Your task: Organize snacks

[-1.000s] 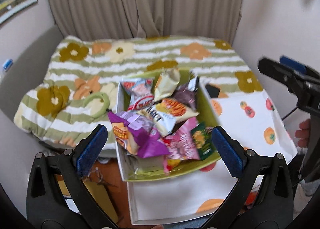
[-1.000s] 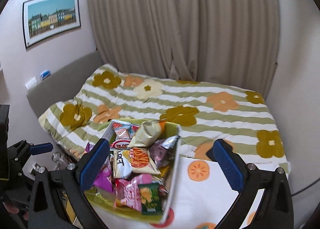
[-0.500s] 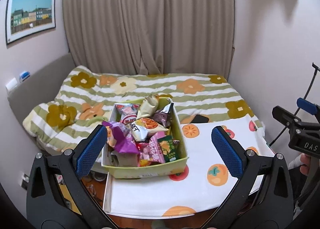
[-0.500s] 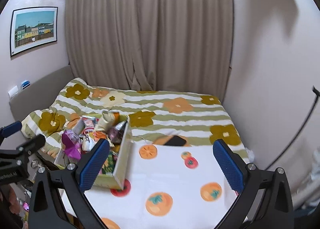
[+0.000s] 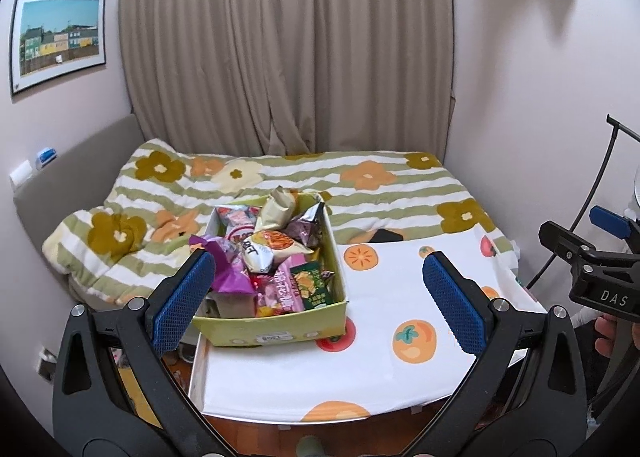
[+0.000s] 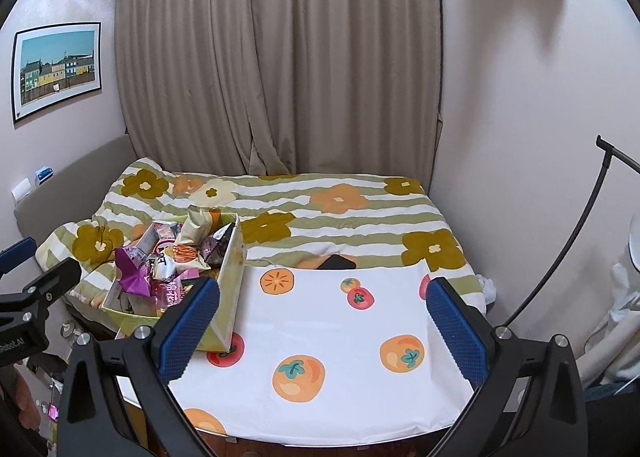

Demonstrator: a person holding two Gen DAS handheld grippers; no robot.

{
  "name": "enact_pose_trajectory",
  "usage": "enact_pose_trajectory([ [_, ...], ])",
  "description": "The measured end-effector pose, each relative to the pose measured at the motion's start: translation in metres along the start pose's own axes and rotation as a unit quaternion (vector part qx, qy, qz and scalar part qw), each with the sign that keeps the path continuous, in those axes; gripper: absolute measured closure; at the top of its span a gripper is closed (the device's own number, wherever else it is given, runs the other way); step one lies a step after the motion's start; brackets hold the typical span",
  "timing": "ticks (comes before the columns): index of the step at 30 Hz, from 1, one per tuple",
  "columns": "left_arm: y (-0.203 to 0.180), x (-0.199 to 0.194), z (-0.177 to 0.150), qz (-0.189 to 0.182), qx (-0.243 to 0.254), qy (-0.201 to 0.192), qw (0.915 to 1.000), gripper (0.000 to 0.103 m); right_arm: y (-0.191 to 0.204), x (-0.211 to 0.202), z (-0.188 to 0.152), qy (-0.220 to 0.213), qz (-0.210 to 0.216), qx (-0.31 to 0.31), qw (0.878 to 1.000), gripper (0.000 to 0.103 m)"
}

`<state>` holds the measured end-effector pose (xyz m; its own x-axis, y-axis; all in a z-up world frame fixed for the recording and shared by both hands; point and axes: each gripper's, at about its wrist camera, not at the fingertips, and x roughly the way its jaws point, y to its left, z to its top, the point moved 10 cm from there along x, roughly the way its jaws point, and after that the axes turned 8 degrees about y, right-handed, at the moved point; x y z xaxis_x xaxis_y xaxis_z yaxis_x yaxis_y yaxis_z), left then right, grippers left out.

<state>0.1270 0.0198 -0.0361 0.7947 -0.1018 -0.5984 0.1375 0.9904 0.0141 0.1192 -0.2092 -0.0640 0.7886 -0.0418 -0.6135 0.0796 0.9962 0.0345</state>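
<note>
A yellow-green box heaped with several snack bags stands at the left of a table covered by a white fruit-print cloth. A purple bag sticks out at its left side. My left gripper hangs open above the table's near edge, level with the box's right half, holding nothing. My right gripper hangs open over the middle of the cloth, to the right of the box, and is empty.
Behind the table lies a bed with a striped flower quilt. A black phone rests at the quilt's near edge. Curtains and walls close the back and right; a black stand leans at the right.
Both grippers have pulled back and up from the box; the view now takes in the whole table and room. The right gripper has also swung right, over the cloth. Both stayed open.
</note>
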Motion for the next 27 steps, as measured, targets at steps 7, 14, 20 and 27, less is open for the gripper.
enact_pose_trajectory([
  [7,-0.0065,-0.0008,-0.0026,0.003,0.006,0.0,1.0,0.0,-0.0033,-0.0031,-0.0033,-0.002,0.0,0.002,1.0,0.0],
  [14,-0.0059,-0.0009,-0.0033,0.003,0.006,-0.001,1.0,0.0,-0.0038,-0.0033,-0.0042,-0.001,0.002,0.003,1.0,0.0],
  [20,-0.008,-0.0014,-0.0047,0.002,0.006,0.0,1.0,0.0,-0.0035,-0.0036,-0.0042,-0.001,0.001,0.003,1.0,0.0],
  [27,-0.0091,-0.0026,-0.0044,0.002,0.003,0.001,1.0,0.0,-0.004,-0.0033,-0.004,-0.002,0.002,0.003,1.0,0.0],
])
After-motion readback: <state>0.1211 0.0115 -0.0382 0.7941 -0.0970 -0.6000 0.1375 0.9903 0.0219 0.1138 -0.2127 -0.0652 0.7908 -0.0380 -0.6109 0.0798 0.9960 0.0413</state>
